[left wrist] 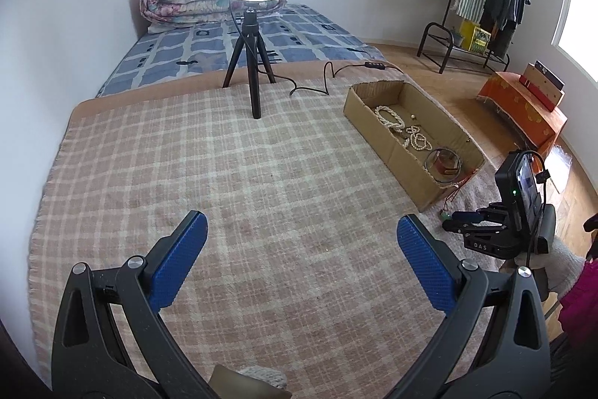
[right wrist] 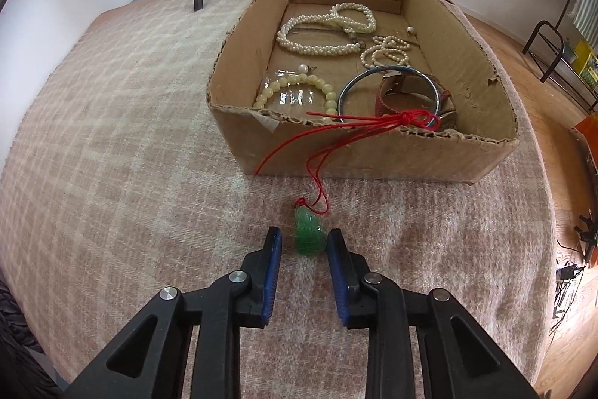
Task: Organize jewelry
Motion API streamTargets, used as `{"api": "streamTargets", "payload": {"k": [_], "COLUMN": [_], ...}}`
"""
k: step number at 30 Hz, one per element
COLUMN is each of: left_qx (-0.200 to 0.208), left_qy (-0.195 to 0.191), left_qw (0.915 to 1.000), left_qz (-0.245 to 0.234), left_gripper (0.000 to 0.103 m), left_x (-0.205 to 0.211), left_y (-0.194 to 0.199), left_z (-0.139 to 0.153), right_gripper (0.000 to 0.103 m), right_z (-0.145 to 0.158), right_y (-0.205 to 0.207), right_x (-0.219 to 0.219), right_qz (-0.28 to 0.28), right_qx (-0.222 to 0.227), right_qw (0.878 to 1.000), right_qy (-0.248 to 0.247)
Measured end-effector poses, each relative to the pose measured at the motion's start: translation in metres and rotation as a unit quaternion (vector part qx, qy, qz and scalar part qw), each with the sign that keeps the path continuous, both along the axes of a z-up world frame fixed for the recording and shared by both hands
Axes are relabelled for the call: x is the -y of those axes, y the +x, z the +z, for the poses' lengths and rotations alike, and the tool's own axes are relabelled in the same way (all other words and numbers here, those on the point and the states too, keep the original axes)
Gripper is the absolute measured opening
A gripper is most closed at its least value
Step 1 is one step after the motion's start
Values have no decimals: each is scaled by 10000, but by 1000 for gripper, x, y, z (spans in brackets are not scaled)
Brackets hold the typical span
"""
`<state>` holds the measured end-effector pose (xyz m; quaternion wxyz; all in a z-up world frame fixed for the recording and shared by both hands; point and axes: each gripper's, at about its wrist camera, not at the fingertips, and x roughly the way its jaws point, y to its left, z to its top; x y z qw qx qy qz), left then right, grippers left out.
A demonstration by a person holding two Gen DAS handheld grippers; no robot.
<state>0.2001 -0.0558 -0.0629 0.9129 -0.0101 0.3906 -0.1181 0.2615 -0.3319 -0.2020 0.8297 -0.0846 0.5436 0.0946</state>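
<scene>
Left wrist view: your left gripper (left wrist: 301,234) hangs spread wide over the checked blanket (left wrist: 224,156) | cardboard box (right wrist: 373,152) of pearls sits right of it | your right gripper (right wrist: 303,242) is parted around the green pendant (right wrist: 308,237), not clamped; its red cord (right wrist: 336,144) trails over the box wall

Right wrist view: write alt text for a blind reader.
The right hand-held gripper brackets a green pendant on a plaid blanket, not yet closed. Its red cord trails into a cardboard box of pearl necklaces.
</scene>
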Motion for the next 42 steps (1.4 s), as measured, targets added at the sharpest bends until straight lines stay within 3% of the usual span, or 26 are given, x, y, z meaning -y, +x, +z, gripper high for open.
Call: {"api": "streamTargets", "payload": {"k": [4,12,26,35,42], "left_qx": [1,-4,-19,-37,-43], "left_qy": [-3,-19,-106,-108,-77], "left_qw": [10000,10000,9999,9999,9999], "left_qz": [-5,-4,-45,-54,-62], "left_gripper": [103,103,103,103,103], "left_x": [0,-1,10,12,18], "left_y": [0,0,-4,-3,-5], "left_z": [0,1,2,1,0], "right_gripper": [15,15,15,15,15], "right_z": [-2,7,76,106,94], "right_y": [2,-4,-44,-16,18], "right_x": [1,2,2,12,7], "right_qz": [-10,-8,86,-212,-364], "right_qx": [-22,85,913,1389,1352], "right_qw": [10000,9998,9942,9870,9885], "right_qy": [33,164,565,787,573]}}
